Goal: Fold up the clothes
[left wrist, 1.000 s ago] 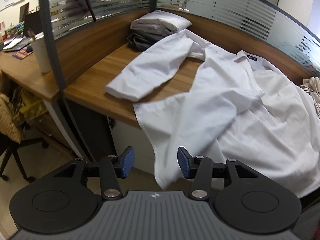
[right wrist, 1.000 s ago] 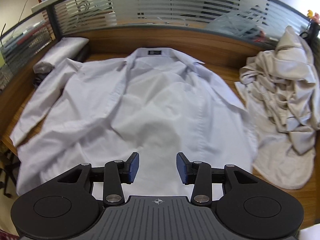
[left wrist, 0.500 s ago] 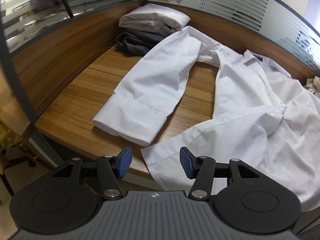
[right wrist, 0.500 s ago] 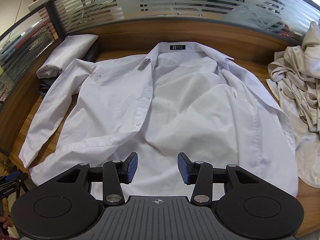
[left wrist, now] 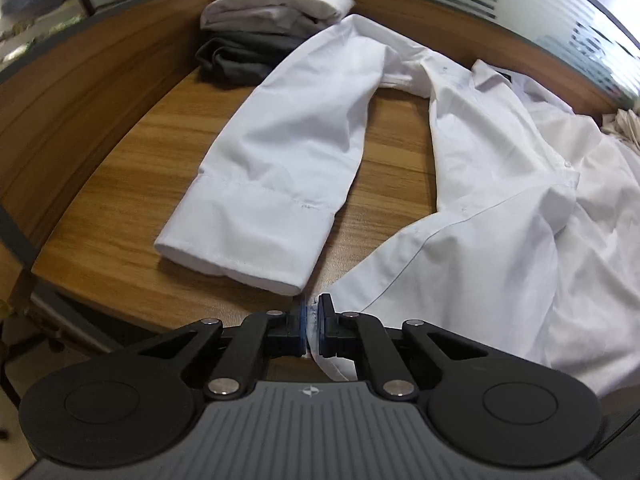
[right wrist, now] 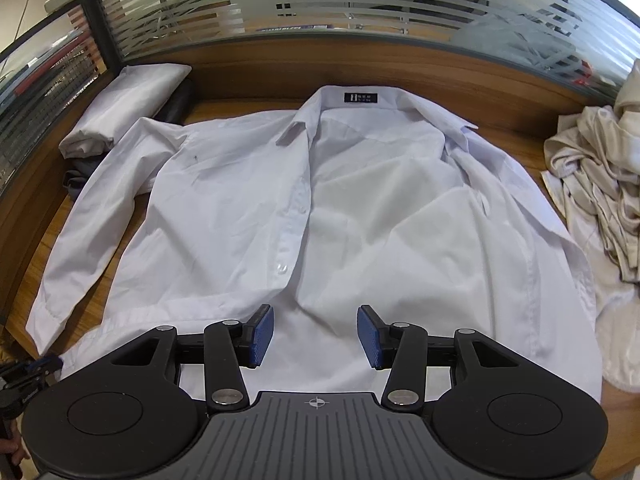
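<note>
My left gripper (left wrist: pixel 313 330) has just been closing, and its blue pads are now pinching the near-left hem corner of the white long-sleeved button shirt (left wrist: pixel 492 216) — the thin cloth is sitting between them at the near edge of the wooden desk (left wrist: pixel 120 216). My right gripper (right wrist: pixel 315 334) is hanging with its blue pads (right wrist: pixel 262 334) well apart above the shirt's near hem, nothing between them and no contact that I can make out. The shirt is lying front up and unbuttoned across the desk, collar and dark neck label (right wrist: pixel 360 98) at the far side. Its left sleeve (left wrist: pixel 280 168) is lying flat beside the body, cuff toward the near edge. At the far left a folded white garment (left wrist: pixel 276 12) is resting on a folded dark grey garment (left wrist: pixel 240 58). To the right a crumpled beige garment (right wrist: pixel 596 196) is lying in a heap — touching the shirt's right side.
</note>
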The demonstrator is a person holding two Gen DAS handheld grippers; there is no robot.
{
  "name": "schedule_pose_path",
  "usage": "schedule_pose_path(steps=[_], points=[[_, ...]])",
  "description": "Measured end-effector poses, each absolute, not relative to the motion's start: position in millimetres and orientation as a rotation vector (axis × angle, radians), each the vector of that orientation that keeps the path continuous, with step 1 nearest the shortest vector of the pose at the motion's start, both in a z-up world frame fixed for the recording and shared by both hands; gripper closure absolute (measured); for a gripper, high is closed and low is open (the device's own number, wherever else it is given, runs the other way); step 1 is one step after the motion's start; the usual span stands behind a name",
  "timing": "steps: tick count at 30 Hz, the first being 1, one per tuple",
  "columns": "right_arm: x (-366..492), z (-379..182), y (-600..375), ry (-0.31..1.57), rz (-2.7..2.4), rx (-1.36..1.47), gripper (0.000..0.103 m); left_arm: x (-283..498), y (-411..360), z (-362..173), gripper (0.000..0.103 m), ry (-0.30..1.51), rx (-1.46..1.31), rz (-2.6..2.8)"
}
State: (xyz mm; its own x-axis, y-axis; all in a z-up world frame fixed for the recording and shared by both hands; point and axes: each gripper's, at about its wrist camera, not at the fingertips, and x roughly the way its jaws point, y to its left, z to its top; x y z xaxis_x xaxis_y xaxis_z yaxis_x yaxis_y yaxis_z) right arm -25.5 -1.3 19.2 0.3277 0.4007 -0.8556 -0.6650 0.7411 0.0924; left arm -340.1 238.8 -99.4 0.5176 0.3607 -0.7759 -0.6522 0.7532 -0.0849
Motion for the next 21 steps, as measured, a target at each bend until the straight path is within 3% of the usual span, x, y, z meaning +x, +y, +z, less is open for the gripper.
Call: schedule_pose_path(steps=[9,21], points=[[34.3,8.2,22.1,1.031,0.863,-0.277,0.054,-366.7,175.9,-8.0,0.097,0.582,-0.433,0.735],[115.7,-25.3,34.5,1.086,1.089,-0.301,0.054,-359.5,-21.8,56.6,0.097,0.522,-0.502,0.855]])
